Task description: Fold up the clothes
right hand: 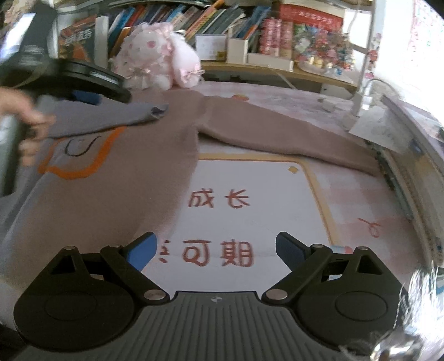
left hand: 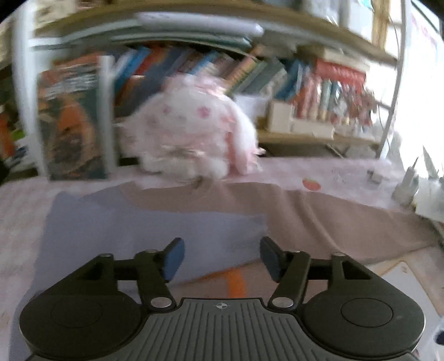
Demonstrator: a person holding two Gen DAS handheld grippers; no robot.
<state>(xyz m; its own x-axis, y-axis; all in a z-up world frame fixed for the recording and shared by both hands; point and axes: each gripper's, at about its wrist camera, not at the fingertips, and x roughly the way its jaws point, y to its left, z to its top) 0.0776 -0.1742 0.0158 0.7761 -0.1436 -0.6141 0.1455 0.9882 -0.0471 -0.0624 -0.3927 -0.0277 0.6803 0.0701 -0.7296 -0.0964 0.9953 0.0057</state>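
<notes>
A taupe sweatshirt [right hand: 116,177] with an orange outline print [right hand: 83,166] lies flat on the table. Its left sleeve [right hand: 111,119] is folded across the chest, showing grey-lilac [left hand: 144,225]. Its right sleeve [right hand: 291,138] stretches out to the right. My left gripper [left hand: 220,258] is open and empty, hovering over the folded sleeve; it also shows in the right wrist view [right hand: 83,97], held by a hand. My right gripper [right hand: 215,251] is open and empty above a white mat [right hand: 249,183], right of the sweatshirt's body.
A pink and white plush toy [right hand: 158,55] sits at the back of the table. Bookshelves [right hand: 222,16] stand behind it. Papers and a rail [right hand: 394,144] lie at the right edge. The white mat carries red characters and a yellow border.
</notes>
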